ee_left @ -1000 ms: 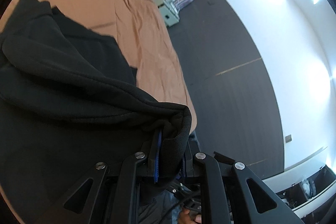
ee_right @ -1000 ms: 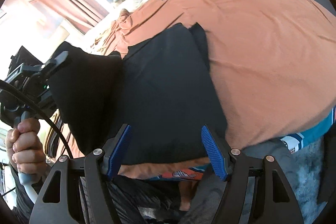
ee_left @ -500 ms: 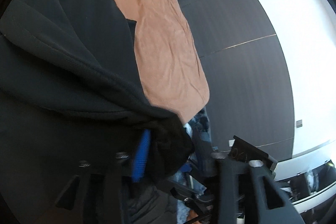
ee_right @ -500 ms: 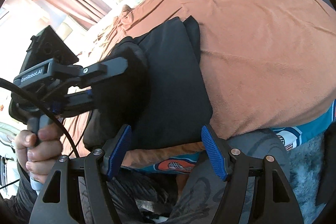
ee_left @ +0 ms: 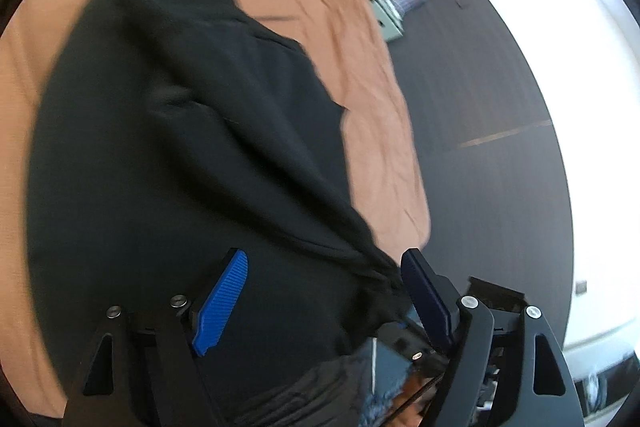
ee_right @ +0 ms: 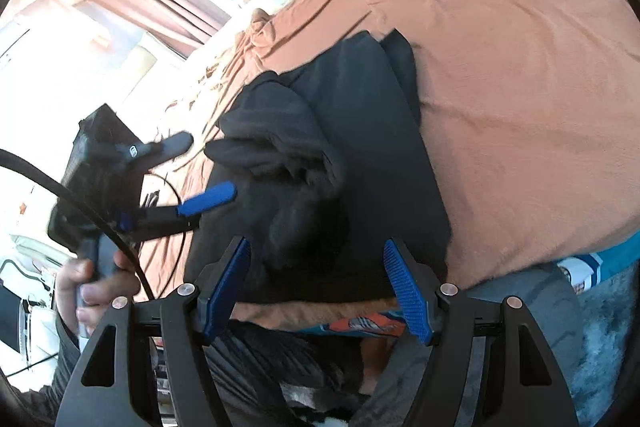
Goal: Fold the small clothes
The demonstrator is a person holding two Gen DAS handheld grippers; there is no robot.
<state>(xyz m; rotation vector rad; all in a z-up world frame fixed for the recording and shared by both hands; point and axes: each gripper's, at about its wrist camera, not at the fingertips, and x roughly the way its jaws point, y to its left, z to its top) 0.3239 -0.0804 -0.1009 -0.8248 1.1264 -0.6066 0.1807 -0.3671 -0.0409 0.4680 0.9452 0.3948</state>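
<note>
Black garment between opening left tongs

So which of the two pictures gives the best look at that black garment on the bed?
The right wrist view: it shows the black garment almost whole on the brown bedspread, with a bunched fold lying on top near the left tongs. The left wrist view is closer and blurred; the garment fills it, its near edge cut off.

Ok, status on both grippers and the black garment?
Left gripper jaws opening, folded edge loose between them. Right gripper open, empty. Black garment on orange bedspread, flap bunched. Nothing in the way.
</note>
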